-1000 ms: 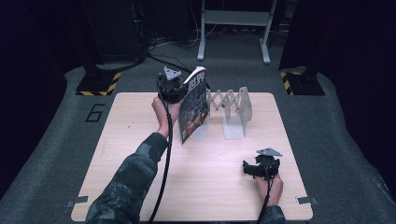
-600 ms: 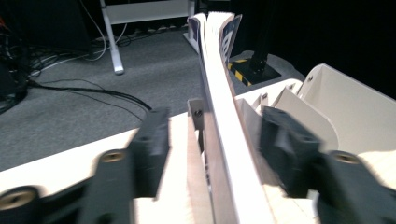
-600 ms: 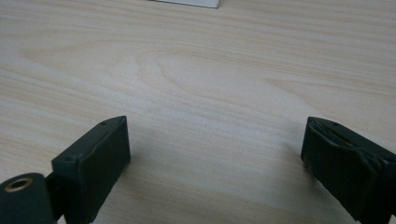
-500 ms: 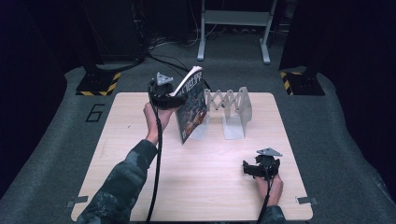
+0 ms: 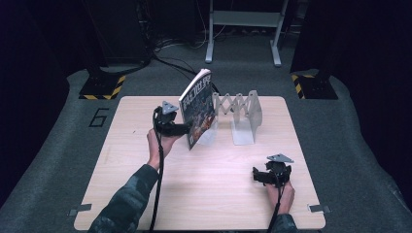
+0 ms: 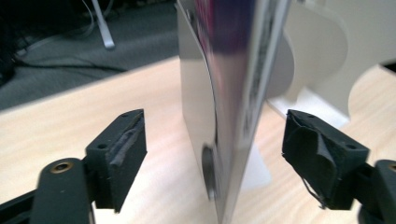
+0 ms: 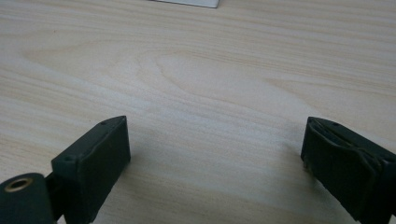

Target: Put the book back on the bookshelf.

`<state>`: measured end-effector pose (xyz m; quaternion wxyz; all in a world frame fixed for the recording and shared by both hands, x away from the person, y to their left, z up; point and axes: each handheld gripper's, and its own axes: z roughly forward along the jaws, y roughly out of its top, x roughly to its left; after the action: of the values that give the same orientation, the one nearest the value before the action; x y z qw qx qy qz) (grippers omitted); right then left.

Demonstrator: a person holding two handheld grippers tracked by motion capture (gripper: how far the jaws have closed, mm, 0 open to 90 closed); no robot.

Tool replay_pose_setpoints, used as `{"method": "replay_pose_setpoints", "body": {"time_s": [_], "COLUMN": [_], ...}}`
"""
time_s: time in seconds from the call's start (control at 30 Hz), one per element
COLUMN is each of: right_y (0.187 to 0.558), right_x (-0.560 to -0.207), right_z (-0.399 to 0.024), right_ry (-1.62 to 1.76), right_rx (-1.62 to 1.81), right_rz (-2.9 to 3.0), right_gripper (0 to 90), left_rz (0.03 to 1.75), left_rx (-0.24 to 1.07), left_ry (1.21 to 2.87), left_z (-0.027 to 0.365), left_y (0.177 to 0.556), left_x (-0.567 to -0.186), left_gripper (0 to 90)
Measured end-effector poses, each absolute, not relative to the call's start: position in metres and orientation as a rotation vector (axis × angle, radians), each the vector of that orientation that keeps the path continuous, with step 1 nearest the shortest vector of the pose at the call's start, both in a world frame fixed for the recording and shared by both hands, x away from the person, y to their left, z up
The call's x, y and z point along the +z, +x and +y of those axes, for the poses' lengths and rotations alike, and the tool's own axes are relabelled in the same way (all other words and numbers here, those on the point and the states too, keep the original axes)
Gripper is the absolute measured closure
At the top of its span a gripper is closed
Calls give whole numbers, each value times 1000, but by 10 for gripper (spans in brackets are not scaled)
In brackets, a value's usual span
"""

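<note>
A colourful book (image 5: 197, 109) stands upright and slightly tilted on the wooden table (image 5: 145, 194), at the left end of a white folding rack (image 5: 240, 114). My left gripper (image 5: 187, 128) sits at the book's lower left edge. In the left gripper view its jaws have just been opening and stand apart on either side of the book (image 6: 233, 93), with neither pad touching it; the rack (image 6: 317, 60) is behind. My right gripper (image 5: 257, 175) rests low near the table's front right, open over bare wood (image 7: 187, 70) with nothing between the jaws of the right gripper (image 7: 215, 163).
Grey carpet surrounds the table. Behind it are cables, a metal stand's legs (image 5: 243, 34) and two black bases with yellow-striped tape (image 5: 102, 87). The rack's other slots to the right hold nothing.
The left gripper let go of the book's top, opened, and sank to the book's lower edge. The book now stands by itself at the rack. The right hand has not moved.
</note>
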<state>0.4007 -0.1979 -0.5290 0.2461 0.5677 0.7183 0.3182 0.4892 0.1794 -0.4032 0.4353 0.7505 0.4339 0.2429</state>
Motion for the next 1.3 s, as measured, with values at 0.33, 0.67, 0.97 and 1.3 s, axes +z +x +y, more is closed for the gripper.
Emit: {"method": "replay_pose_setpoints", "body": {"time_s": [0.33, 0.67, 0.97, 1.3], "right_y": [401, 400, 401, 401], "right_x": [-529, -529, -529, -529], "right_z": [-198, -198, -197, -198], "right_ry": [1549, 1558, 1564, 1556], "right_rx": [869, 866, 871, 865], "right_rz": [1958, 1955, 1950, 1955], "right_gripper": [72, 74, 75, 76], "left_rz": [1133, 1245, 1270, 1295], "left_rx": [458, 340, 261, 210], "left_ry": [1857, 1779, 1693, 1656], "left_z": [169, 165, 162, 148], "left_y": [491, 497, 494, 489], "left_x": [-452, -480, -484, -487], "left_gripper": [494, 744, 791, 783]}}
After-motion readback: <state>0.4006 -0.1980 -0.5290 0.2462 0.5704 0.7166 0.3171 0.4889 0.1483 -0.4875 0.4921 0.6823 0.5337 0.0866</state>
